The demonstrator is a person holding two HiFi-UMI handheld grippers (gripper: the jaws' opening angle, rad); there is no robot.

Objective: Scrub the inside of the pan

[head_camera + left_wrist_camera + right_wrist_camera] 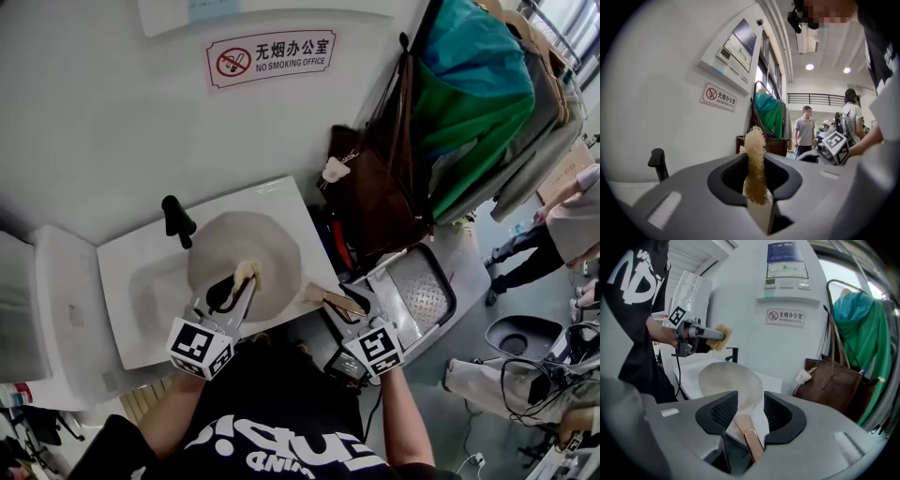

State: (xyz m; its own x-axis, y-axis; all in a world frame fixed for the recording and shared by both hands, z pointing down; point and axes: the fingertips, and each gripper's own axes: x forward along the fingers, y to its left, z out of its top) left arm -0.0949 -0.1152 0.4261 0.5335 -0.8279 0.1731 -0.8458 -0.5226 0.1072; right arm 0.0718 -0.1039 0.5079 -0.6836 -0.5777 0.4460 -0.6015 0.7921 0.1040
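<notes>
A beige pan [246, 255] lies over the white sink [131, 309], its inside facing up. Its wooden handle [328, 298] points right, toward my right gripper [351, 306]. In the right gripper view the handle [749, 434], with a copper loop at its end, runs between the open jaws of that gripper [745, 411], and a gap shows beside the right pad. My left gripper [238, 283] is shut on a tan scrubbing sponge [245, 272] just over the pan's near side. The sponge [755, 161] sticks up between its jaws.
A black faucet [176, 221] stands at the sink's back edge. A brown bag [375, 187] and green clothes [469, 103] hang to the right of the sink. A metal tray [424, 292] sits low at the right. People stand at the far right.
</notes>
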